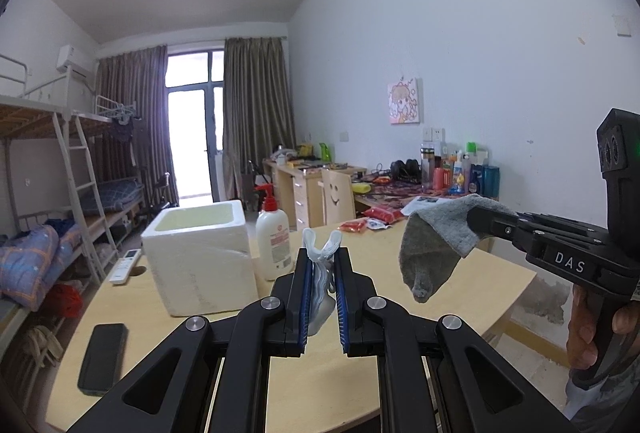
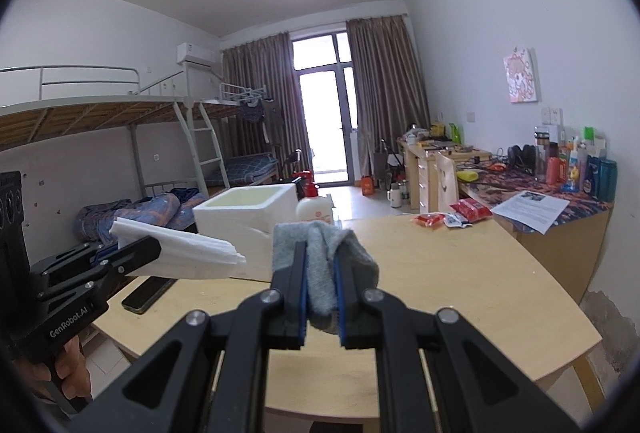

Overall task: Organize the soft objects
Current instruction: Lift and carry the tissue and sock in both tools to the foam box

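Observation:
My left gripper [image 1: 322, 265] is shut on a folded white tissue pack [image 1: 320, 275] and holds it above the wooden table [image 1: 320, 385]; it also shows in the right wrist view [image 2: 192, 253], sticking out of the left gripper [image 2: 148, 249]. My right gripper [image 2: 322, 261] is shut on a grey sock [image 2: 320, 273], held above the table [image 2: 460, 293]. In the left wrist view the sock [image 1: 432, 253] hangs from the right gripper [image 1: 480, 223] at the right.
A white foam box [image 1: 200, 253] stands open on the table's left, a lotion pump bottle [image 1: 274, 237] beside it. A black phone [image 1: 102, 357] and a white remote [image 1: 126, 265] lie at the left. Red snack packets [image 2: 452, 215] lie far right. A cluttered desk [image 2: 560, 217] runs along the wall.

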### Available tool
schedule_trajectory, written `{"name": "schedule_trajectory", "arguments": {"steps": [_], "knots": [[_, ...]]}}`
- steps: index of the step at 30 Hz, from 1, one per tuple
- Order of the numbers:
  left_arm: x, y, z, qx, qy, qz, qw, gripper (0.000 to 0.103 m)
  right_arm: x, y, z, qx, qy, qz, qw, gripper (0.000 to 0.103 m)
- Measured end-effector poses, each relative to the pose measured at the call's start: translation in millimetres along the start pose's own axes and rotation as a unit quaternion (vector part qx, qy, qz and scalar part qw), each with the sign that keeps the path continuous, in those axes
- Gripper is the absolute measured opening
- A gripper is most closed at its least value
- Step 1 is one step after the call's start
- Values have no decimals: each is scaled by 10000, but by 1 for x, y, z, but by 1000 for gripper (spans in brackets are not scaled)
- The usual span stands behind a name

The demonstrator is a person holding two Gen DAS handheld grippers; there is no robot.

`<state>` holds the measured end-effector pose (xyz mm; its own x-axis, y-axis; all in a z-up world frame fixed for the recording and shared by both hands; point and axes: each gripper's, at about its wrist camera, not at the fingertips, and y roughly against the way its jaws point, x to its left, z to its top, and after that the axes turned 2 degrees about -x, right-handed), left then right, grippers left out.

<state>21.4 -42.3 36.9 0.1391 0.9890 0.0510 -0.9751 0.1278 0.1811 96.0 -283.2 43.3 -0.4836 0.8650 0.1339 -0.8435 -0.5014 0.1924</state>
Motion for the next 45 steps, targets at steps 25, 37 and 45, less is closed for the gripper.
{"name": "schedule_trajectory", "arguments": {"steps": [25,37,45], "knots": [[47,31,-16,-96,382,1055,9936,12,60,-33,-8,194,316,847,9957,14],[67,37,-19,-7,439,1414,9890,12,87,-52,-17,351,291,1176,9920,14],[70,32,-10,55,396,1343,9901,12,86,-58,-12,357,234,1210,9917,14]]}}
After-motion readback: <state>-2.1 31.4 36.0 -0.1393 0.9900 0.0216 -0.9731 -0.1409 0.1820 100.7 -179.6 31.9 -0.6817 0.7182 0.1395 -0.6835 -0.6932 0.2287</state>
